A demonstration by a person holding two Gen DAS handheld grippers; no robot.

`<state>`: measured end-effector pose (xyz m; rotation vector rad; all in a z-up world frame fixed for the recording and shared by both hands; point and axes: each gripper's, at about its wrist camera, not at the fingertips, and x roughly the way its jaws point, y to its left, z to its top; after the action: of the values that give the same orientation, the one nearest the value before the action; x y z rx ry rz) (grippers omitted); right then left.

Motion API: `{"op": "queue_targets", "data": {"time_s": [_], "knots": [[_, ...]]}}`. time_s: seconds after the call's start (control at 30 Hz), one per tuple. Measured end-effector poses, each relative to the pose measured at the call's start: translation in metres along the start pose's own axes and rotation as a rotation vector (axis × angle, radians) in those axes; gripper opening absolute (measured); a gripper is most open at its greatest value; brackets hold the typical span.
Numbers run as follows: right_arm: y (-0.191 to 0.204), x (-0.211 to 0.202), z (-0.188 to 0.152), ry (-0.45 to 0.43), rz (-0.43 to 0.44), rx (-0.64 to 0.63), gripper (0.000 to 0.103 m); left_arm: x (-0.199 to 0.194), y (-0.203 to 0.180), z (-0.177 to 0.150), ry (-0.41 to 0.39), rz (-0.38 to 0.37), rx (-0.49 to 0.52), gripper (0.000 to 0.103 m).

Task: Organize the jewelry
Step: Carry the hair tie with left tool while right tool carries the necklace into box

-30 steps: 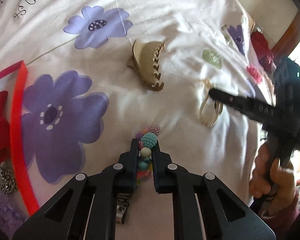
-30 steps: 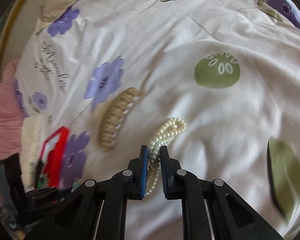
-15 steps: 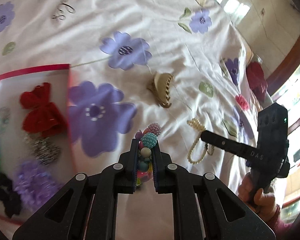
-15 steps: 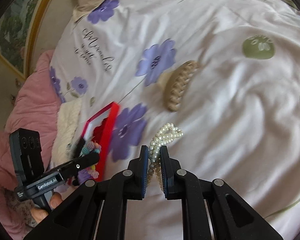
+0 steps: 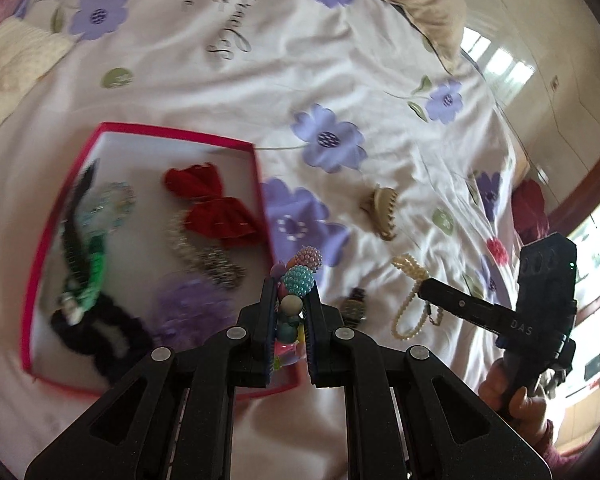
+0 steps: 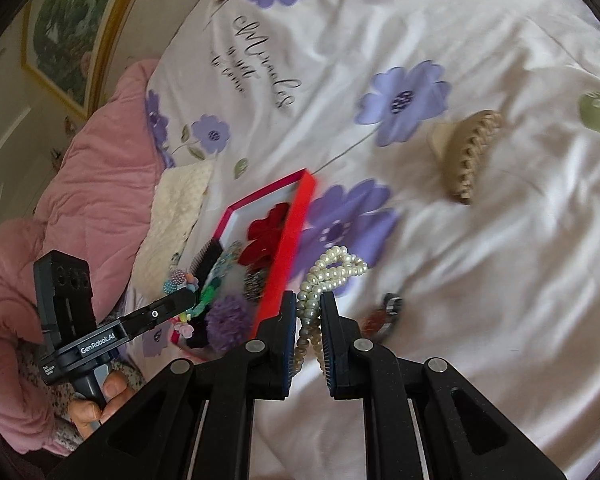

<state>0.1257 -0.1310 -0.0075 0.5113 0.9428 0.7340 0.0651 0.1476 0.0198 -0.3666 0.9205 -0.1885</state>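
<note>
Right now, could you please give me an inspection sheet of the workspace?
Surface: floral bedsheet, wrinkled.
Job's things: red box holding a red bow, silver chain, purple pompom and black scrunchie; tan hair claw and a wristwatch loose on the sheet.
Clutter: pink quilt, cream blanket.
Grippers: left tongs clamp a colourful bead bracelet above the box's near corner; right tongs clamp a pearl necklace just outside the box.
Cables: nothing seen.
Surroundings: framed picture, window.
</note>
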Motion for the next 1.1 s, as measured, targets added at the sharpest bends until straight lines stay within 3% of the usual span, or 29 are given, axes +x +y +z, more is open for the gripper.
{"op": "queue_targets", "data": {"time_s": [0.63,1.1], "knots": [[0.064,0.062,0.005,0.074,0.07,-0.098,0.012,-0.014,0.055,0.0,-0.042,0.065,-0.101,0.01],[0.085,0.134,0.055,0.083,0.047,-0.153,0.012,0.037,0.082,0.063,-0.02,0.173,-0.116,0.01]]}}
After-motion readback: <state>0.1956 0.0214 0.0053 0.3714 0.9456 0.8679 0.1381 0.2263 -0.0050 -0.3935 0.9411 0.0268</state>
